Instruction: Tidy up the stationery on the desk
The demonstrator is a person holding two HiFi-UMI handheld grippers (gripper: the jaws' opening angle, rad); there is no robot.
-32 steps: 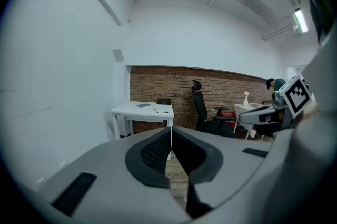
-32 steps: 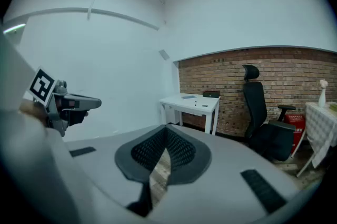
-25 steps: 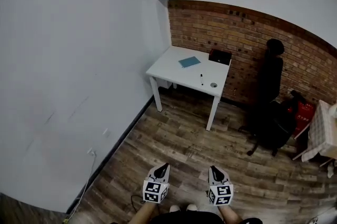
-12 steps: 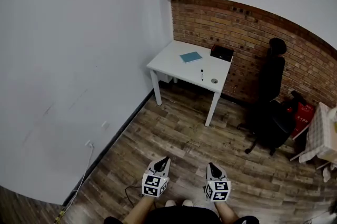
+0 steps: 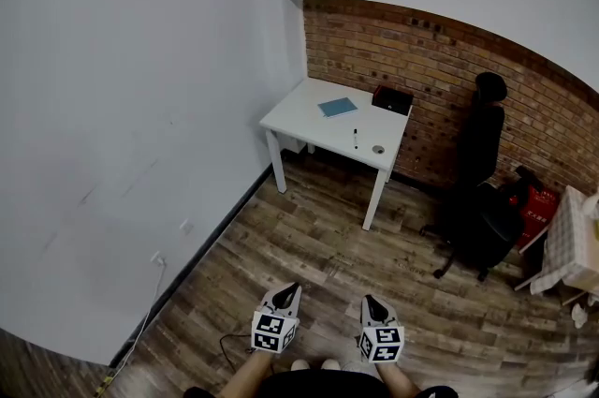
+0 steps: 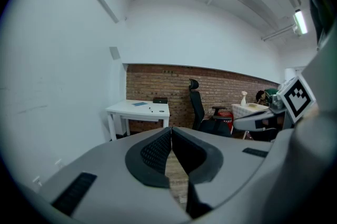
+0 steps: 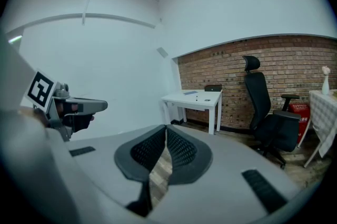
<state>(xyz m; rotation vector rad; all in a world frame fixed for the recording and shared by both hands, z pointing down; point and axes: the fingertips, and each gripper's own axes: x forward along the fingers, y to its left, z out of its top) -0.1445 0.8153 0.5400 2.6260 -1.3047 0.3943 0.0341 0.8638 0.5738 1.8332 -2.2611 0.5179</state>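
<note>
I am holding both grippers low in front of me, side by side over the wooden floor (image 5: 309,256). The left gripper (image 5: 292,289) is clenched, its jaws pressing together with nothing between them. The right gripper (image 5: 368,300) is clenched and empty too. Both are pointing ahead and slightly downward toward a white desk (image 5: 298,117), which is standing well apart from them in the corner where a white wall (image 5: 140,106) is meeting a brick wall (image 5: 430,68). The stationery is lying on that desk, far ahead of both grippers — a blue notebook (image 5: 337,107) toward the back, a dark pen (image 5: 356,140) nearer the front edge, and a small round object (image 5: 378,149) just beside the pen on the right gripper's side. A black box (image 5: 391,98) is sitting at the desk's far edge against the bricks. A black office chair (image 5: 482,157) is standing ahead and off to the right of the right gripper.
</note>
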